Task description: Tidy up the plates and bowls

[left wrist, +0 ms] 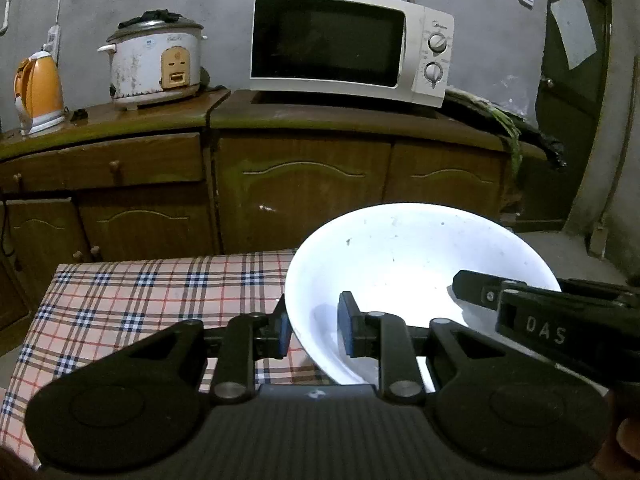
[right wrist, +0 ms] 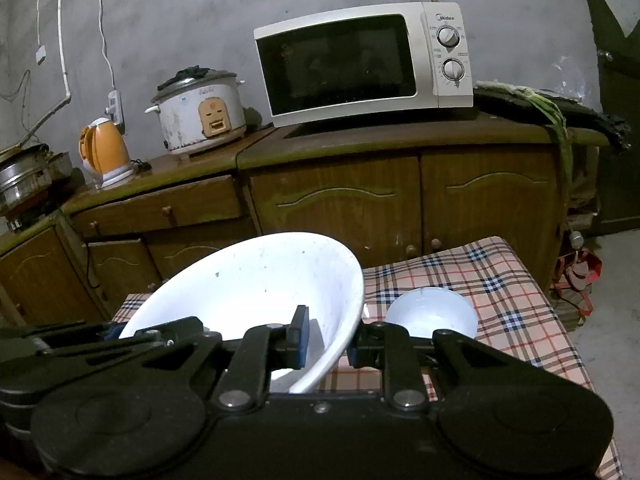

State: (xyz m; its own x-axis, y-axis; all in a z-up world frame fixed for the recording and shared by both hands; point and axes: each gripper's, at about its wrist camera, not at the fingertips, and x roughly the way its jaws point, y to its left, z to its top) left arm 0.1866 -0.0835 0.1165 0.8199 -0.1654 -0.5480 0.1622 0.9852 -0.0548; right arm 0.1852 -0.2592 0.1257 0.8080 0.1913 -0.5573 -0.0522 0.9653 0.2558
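Big white bowl (left wrist: 404,276) clamped by both my left gripper (left wrist: 312,334) and right gripper (right wrist: 328,340), carried; next, nest the small bowl (right wrist: 432,312) at two o'clock.

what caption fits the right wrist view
Both tools grip a large white bowl above the plaid tablecloth, small bowl alongside.

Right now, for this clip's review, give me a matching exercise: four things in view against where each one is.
Things:
1. large white bowl
2. small white bowl
3. microwave
4. orange kettle

Places:
A. on the checked tablecloth
B. far left of the wooden counter
C. clamped by both grippers
D. on the counter, right of the rice cooker

Pairs: 1-C, 2-A, 3-D, 4-B
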